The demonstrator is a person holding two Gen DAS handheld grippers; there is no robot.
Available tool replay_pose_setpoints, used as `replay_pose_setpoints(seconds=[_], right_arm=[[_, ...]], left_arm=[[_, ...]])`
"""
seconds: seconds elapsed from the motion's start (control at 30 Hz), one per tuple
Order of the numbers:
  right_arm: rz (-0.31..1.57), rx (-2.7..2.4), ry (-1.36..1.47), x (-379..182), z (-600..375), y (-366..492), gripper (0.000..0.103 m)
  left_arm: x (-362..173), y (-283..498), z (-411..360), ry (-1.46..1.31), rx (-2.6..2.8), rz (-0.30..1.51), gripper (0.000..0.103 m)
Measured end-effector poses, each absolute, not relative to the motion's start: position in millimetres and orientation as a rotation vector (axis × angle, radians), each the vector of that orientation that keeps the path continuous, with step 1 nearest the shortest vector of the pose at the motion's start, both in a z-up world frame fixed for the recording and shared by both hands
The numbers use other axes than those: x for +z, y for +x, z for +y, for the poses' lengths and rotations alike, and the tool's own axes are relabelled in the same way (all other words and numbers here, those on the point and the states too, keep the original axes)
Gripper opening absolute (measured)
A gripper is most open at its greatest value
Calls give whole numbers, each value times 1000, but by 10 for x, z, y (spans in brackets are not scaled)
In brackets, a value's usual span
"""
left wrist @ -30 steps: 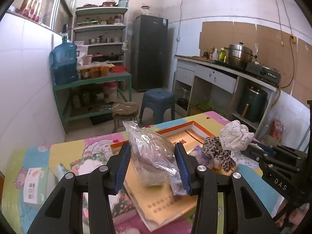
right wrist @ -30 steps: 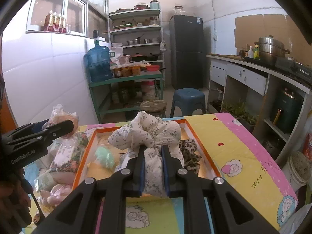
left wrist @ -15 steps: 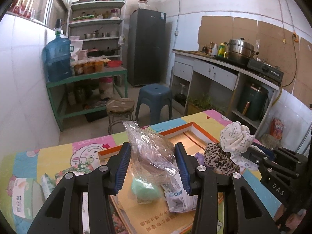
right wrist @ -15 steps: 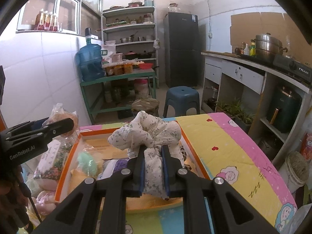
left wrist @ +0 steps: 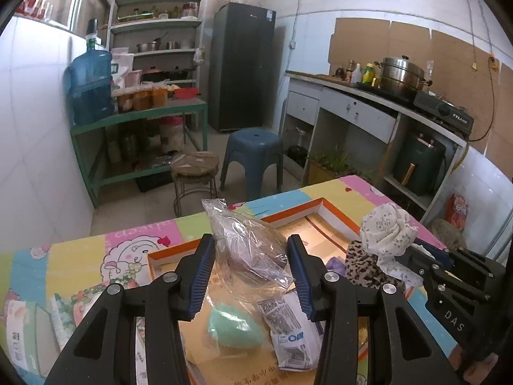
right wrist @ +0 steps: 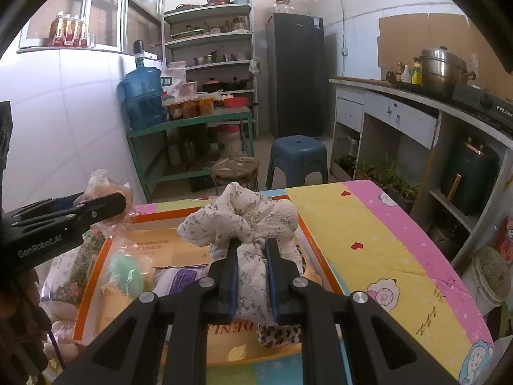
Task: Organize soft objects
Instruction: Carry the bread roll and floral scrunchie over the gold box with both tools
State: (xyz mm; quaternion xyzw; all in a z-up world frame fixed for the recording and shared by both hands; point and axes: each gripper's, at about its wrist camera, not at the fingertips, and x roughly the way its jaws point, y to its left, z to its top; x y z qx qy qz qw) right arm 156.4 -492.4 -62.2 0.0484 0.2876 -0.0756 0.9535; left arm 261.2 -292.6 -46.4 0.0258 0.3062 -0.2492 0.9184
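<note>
Presently both loads hang over the orange-rimmed tray point(right wrist: 315, 256) on the quilt-covered worktop point(right wrist: 368, 224). Risk: the slack clear plastic bag point(left wrist: 248, 250), gripped mid-width by the left claw point(left wrist: 250, 276), could slide free and land outside the tray; the floral cloth bundle point(right wrist: 243, 221), pinched by the nearly closed right claw point(right wrist: 251, 276), could snag the leopard-print fabric point(right wrist: 279, 335) below on release. Both claws point forward, angled down.

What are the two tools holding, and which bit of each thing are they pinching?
The left tool squeezes the clear plastic bag around its middle. The right tool pinches the flowery white cloth by its lower bunched end.
</note>
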Motion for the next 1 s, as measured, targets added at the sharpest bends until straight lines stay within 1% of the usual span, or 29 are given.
replay_pose_setpoints(seconds=[0.4,0.63,1.0], right_arm=[[613,-107,154,-775,-5082,1883,16],[641,-75,183,-906,-5118,2015,16],[678,-96,139,-1046,-5078,2073,18]], left_arm=[[-657,2949,-3093,38,-512,704,47],[-882,3115,-3251,42,-523,779,47],[-1179,3213,-3387,52,-514,859,47]])
